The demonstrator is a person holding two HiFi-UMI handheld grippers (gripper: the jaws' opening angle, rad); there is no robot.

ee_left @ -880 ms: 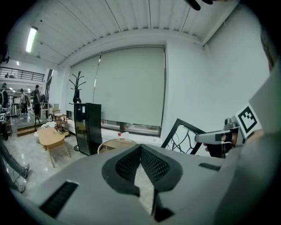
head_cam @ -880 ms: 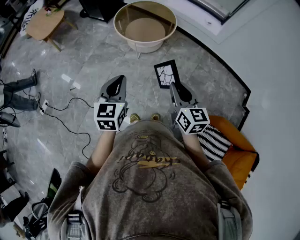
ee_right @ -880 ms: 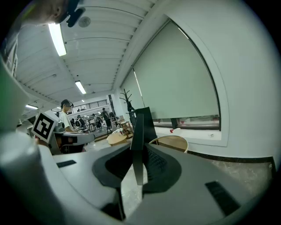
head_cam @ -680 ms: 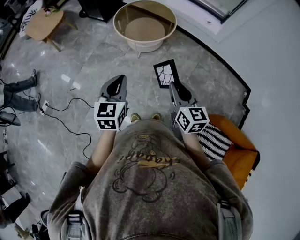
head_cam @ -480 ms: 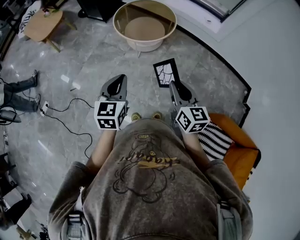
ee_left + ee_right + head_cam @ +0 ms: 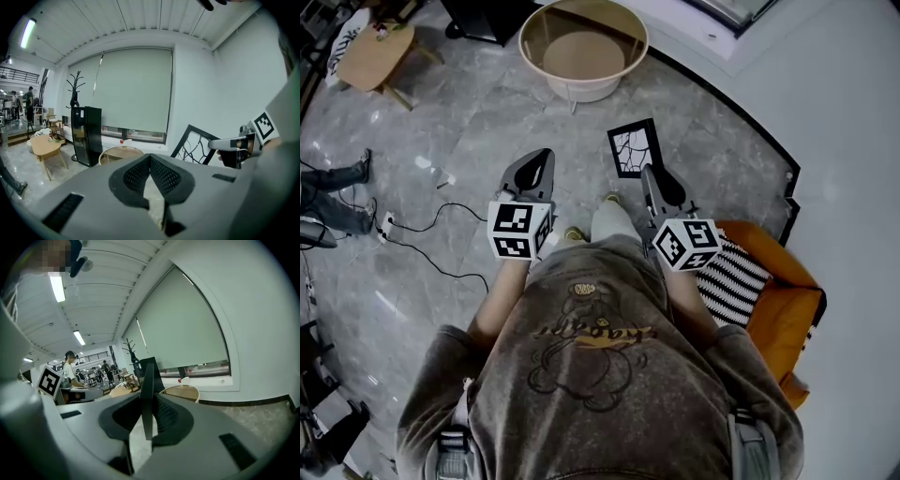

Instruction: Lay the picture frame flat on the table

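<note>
Right claw [image 6: 647, 172] clamped on black picture frame [image 6: 631, 148], white branch-patterned pane, left claw [image 6: 541, 156] closed, empty

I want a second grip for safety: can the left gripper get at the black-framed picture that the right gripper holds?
Probably yes. Nothing stands between the left gripper and the black-framed picture, held beside it by the right gripper. The left gripper's jaws are together, so they must open first.

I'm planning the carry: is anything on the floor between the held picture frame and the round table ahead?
Nothing visible. Only bare floor lies between the picture frame, clamped in the right gripper's jaws, and the round table.
</note>
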